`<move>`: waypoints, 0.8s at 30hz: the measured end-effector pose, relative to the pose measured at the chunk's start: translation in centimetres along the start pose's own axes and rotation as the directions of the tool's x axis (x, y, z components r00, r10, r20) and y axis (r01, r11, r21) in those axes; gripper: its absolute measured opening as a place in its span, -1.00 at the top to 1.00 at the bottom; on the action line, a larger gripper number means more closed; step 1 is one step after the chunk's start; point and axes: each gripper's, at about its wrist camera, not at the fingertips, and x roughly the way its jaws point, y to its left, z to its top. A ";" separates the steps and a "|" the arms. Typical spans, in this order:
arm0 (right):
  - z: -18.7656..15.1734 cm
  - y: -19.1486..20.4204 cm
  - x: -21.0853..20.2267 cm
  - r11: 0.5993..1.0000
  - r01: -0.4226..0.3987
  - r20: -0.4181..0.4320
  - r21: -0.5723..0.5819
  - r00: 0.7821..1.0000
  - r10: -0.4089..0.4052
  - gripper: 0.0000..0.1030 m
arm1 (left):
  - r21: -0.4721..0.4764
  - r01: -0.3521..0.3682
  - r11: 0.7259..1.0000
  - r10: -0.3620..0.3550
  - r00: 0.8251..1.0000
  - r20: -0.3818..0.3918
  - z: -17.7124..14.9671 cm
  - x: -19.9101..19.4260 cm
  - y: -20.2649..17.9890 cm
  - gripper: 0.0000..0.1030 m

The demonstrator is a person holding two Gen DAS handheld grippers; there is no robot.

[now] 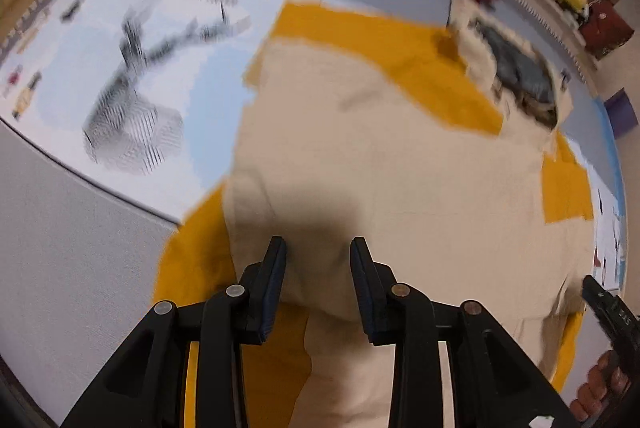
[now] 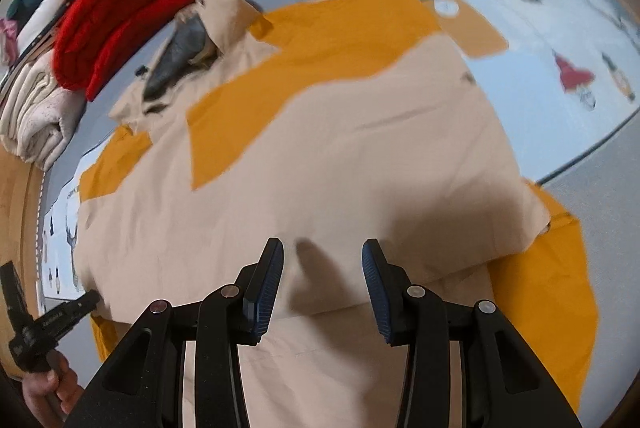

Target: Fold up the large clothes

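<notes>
Beige and mustard jacket (image 1: 360,168) lying on the printed mat (image 1: 140,68).
Both the left gripper (image 1: 319,252) and the right gripper (image 2: 323,252) each pinch a fold of its beige cloth; a dark lining shows at the collar.

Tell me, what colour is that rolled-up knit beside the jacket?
Bright red knit, clearest in the right wrist view.

The right gripper (image 2: 322,268) fills the bottom of the frame, its jaws apart with a raised fold of the beige and mustard-yellow garment (image 2: 320,156) between them. That garment spreads across the centre of the frame over a pale blue printed mat (image 2: 560,40). A folded red knit (image 2: 136,12) sits at upper left, and the left gripper (image 2: 52,316) shows at the lower left edge, held by a hand (image 2: 48,388).
</notes>
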 end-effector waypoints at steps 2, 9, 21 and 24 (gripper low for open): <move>0.3 0.8 -1.6 0.998 0.008 0.071 -0.056 0.997 -0.004 0.17 | 0.017 0.004 1.000 -0.005 0.998 0.067 0.2 -1.3 -0.4 0.42; 0.5 2.6 -6.4 0.989 0.031 0.246 -0.144 0.969 0.005 0.17 | 0.088 0.012 0.996 -0.027 0.984 0.178 0.0 -3.3 -1.7 0.55; -0.9 1.5 -10.0 0.984 0.076 0.279 -0.159 0.960 -0.029 0.19 | 0.178 0.002 0.984 -0.055 0.953 0.297 -1.6 -6.3 -3.7 0.73; -1.0 0.8 -10.3 0.984 0.082 0.264 -0.158 0.964 -0.038 0.28 | 0.203 -0.008 0.979 -0.062 0.941 0.332 -2.1 -7.0 -4.2 0.74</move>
